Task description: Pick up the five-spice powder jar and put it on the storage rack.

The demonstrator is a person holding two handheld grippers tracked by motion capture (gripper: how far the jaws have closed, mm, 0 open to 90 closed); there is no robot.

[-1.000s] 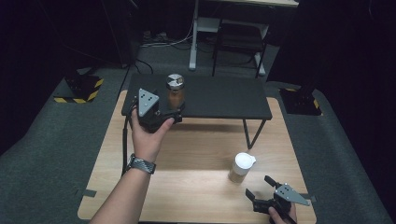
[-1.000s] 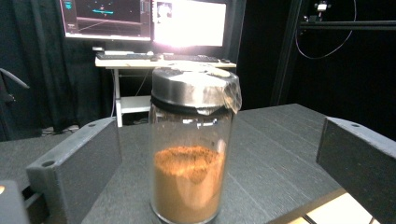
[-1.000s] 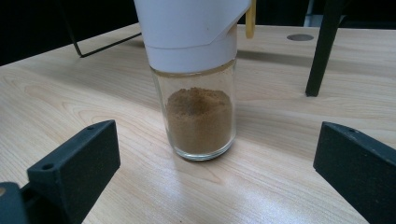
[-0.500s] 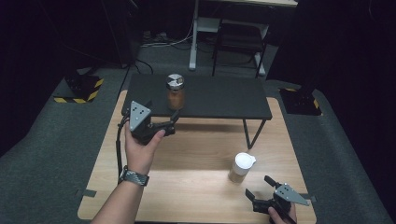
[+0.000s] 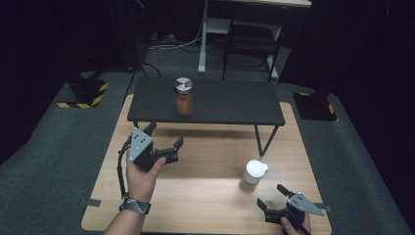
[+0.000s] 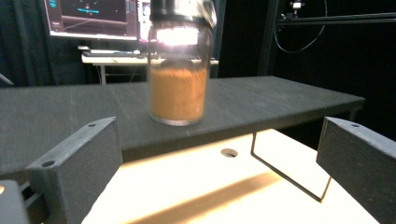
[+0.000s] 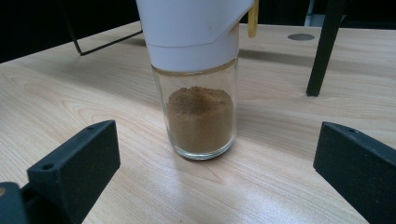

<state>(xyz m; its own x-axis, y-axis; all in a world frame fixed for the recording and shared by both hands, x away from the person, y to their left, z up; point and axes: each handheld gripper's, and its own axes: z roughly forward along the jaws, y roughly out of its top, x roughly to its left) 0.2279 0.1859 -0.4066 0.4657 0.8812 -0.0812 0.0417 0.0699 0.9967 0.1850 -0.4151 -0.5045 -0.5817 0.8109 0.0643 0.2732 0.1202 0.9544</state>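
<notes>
Landmark for all positions: the low black rectangular shelf on thin metal legs (image 5: 205, 102), standing on the far half of the light wooden surface (image 5: 205, 196).

Glass jar of orange-brown powder with a shiny metal lid (image 5: 184, 97): upright on top of the black shelf, left of the shelf's middle, nearer its front edge than its back. In the left gripper view the same jar (image 6: 178, 70) sits centred ahead, on the shelf top, with powder filling roughly the lower two thirds of the glass.

Left gripper (image 5: 164, 144): held in a hand in front of the shelf, below and to the left of the jar, over the wooden surface. Jaws spread wide and empty; the left gripper view shows both black jaws far apart with the shelf's front edge and the jar between and beyond them. No contact with the jar or shelf.

Small clear glass shaker with a white plastic flip-cap (image 5: 253, 175): upright on the wooden surface, in front of the shelf's right front leg, well apart from the shelf. In the right gripper view the shaker (image 7: 201, 79) holds brown powder to about half the height of the visible glass.

Right gripper (image 5: 272, 198): in front of the shelf's right end, at the near edge of the wooden surface, just in front of the shaker. Jaws spread wide, empty, the shaker standing ahead between them, untouched.
</notes>
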